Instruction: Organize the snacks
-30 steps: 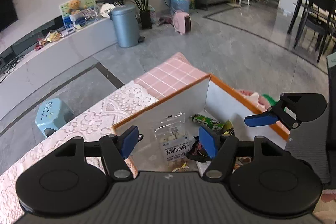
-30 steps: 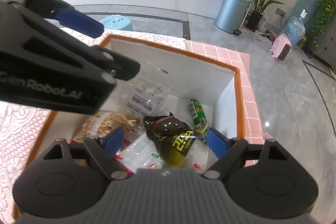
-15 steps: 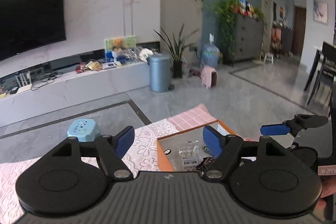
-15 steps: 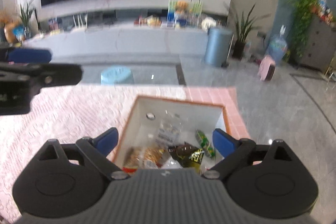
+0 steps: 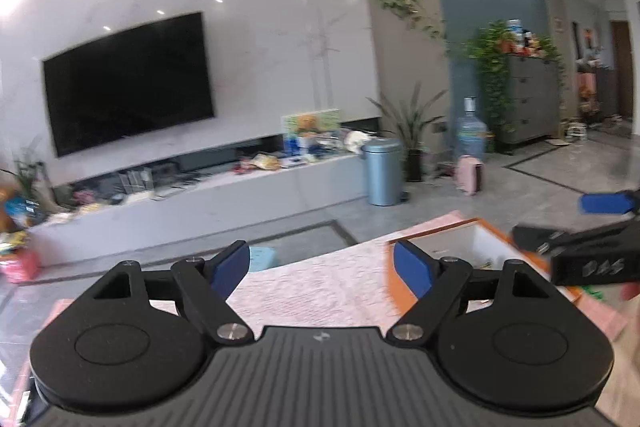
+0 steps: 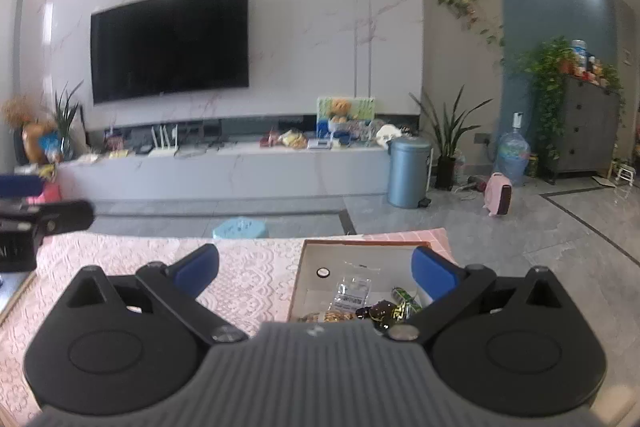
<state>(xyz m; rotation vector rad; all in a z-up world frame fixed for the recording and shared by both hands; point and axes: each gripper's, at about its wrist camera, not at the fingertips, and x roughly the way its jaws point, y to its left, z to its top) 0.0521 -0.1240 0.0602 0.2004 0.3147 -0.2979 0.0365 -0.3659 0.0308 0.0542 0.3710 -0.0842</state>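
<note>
- Left claw [image 5: 322,265]: jaws opening, wide apart, nothing between.
- Right claw [image 6: 316,269]: jaws opening, spread wide, empty.
- Orange-rimmed box [image 6: 298,281] on bench [image 6: 256,275] holds snack packets [image 6: 352,289].

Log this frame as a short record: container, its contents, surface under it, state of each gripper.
container: open white box with orange rim
contents: clear packet, green wrapper, dark wrapper, golden snack pack
surface: pink lace tablecloth
left gripper: jaws opening, nothing between them
right gripper: jaws opening, nothing held, above the box
</note>
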